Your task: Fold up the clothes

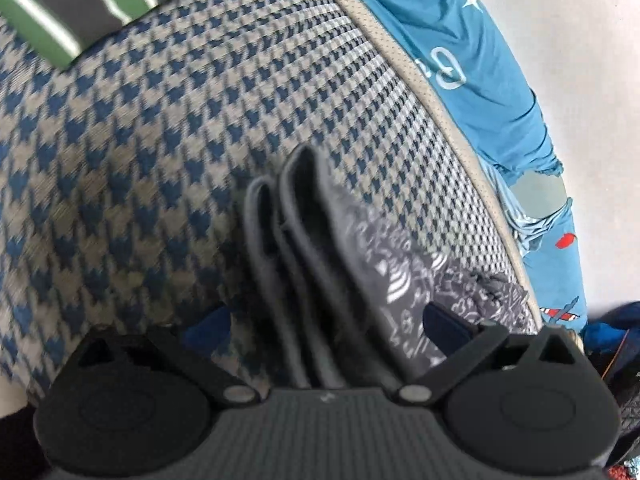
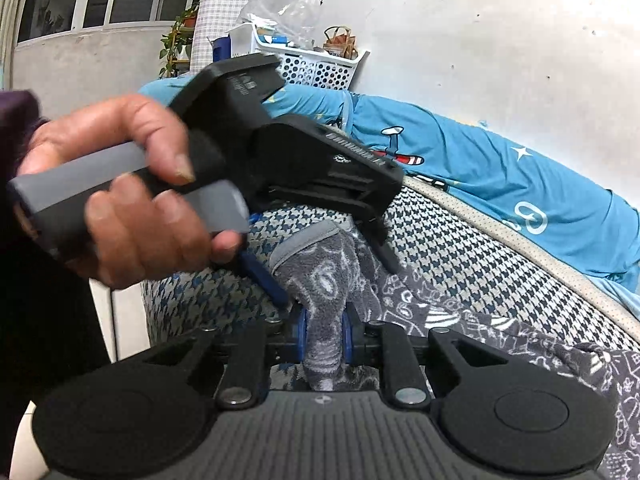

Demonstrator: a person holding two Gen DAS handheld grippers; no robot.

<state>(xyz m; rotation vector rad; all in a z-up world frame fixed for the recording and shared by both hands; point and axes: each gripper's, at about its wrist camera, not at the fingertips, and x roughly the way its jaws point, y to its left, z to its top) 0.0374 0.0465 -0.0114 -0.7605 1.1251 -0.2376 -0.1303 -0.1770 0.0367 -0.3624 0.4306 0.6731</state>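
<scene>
Two views show one grey printed garment [image 1: 404,280] being worked on a houndstooth-covered surface [image 1: 168,128], probably a sofa or bed. From the left wrist, the left gripper [image 1: 326,320] has its blue-padded jaws standing wide, with several stacked folds of the garment's grey hem rising between them; the pads do not appear to press on the cloth, so this gripper seems to be releasing or re-placing itself rather than gripping. A green and grey striped cloth [image 1: 80,4] lies at the far corner, and a blue sheet [image 1: 480,60] hangs along the wall, with pale lettering too distorted to read beyond a rounded "G"-like shape. From the right wrist, the right gripper [image 2: 325,340] has its jaws nearly closed, pinching a bunched fleecy ridge of the grey garment [image 2: 324,280], likely to keep the gathered layers together while the other tool shifts. The person's left hand [image 2: 132,200] holds the left gripper [image 2: 340,268] just ahead, its fingers straddling the same bunch. Embossed writing on its black body is unreadable. A white perforated basket [image 2: 316,64] sits behind.
</scene>
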